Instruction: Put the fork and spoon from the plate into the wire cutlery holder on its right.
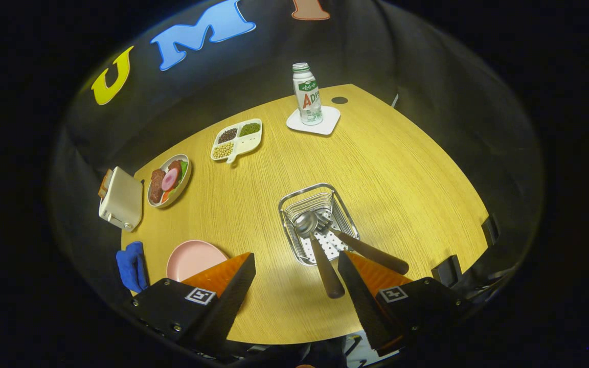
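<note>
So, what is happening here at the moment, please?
A person holds a gripper above a wooden table. Its jaws stand open and hold nothing. The spoon and the fork already stand in the wire cutlery holder, just ahead of the jaws, with their handles leaning out toward them. The pink plate, left of the holder, has no cutlery on it. The job looks finished.

Gripper [295, 266] fingers spread wide with nothing between, wire cutlery holder [318, 223] just ahead on the wooden table [402, 168], spoon [315, 245] and fork [361, 246] stood in it, handles leaning toward the fingers, pink plate [192, 258] sat bare beside the left finger.
</note>
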